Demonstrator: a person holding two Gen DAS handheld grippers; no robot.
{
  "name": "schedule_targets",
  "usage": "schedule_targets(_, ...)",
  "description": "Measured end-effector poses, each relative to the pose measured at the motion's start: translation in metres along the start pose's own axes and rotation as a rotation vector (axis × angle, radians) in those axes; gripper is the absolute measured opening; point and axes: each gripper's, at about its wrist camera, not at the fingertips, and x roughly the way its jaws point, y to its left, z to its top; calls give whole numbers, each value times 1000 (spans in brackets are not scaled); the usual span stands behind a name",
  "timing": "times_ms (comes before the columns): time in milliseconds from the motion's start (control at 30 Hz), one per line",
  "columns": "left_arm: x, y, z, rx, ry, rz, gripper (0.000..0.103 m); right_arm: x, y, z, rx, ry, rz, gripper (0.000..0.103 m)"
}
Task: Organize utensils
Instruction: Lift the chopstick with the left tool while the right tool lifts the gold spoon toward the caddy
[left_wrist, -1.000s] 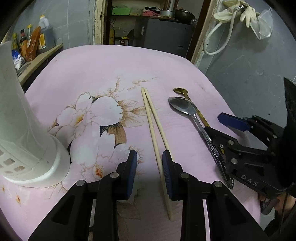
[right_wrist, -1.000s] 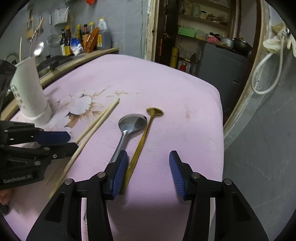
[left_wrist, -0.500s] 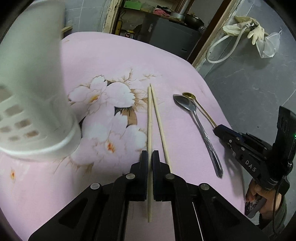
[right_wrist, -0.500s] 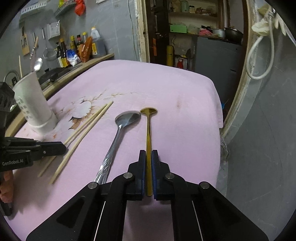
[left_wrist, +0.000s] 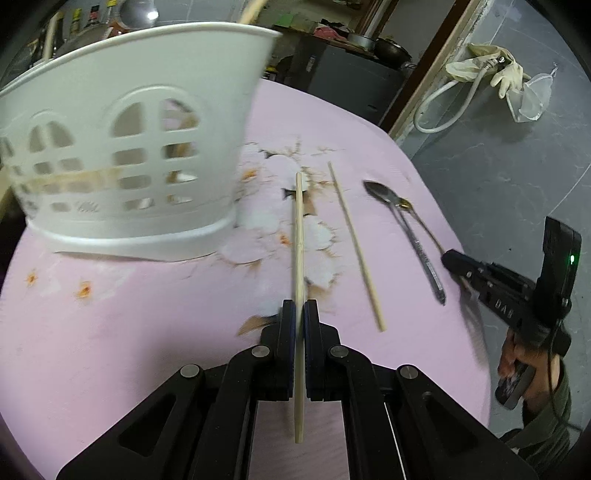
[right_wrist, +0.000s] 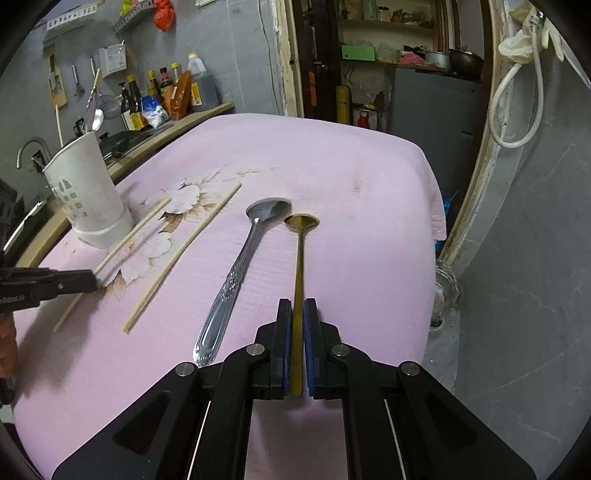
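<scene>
My left gripper is shut on a wooden chopstick, lifted off the pink cloth and pointing toward the white perforated utensil holder. A second chopstick lies flat on the cloth to its right. In the right wrist view my right gripper is shut on the handle of the gold spoon, bowl pointing away. The silver spoon lies just left of it. The holder stands at the left with a spoon and sticks in it, and the left gripper shows there holding its chopstick.
The table wears a pink flowered cloth that drops off at the right edge. A shelf with bottles and a faucet lie behind the holder. A person's hand grips the right tool. A doorway and white hose are at right.
Both grippers went from open to shut, the left on a chopstick, the right on the gold spoon. The left gripper has lifted its chopstick and moved toward the holder, which now looms large.
</scene>
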Motion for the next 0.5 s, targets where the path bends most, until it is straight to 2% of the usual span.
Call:
schedule_targets(167, -5, 9, -4, -11, 11, 12, 2, 11, 0, 12, -11, 23, 0, 8)
schedule_targets(267, -5, 15, -4, -19, 38, 10, 3, 20, 0, 22, -29, 48, -3, 14)
schedule_targets(333, -4, 13, -1, -5, 52, 17, 3, 27, 0, 29, -42, 66, 0, 22)
schedule_targets(433, -1, 7, 5, 35, 69, 51, 4, 36, 3, 40, -77, 97, -5, 25)
schedule_targets(500, 1, 3, 8, 57, 74, 70, 8, 42, 4, 46, -105, 117, -11, 27)
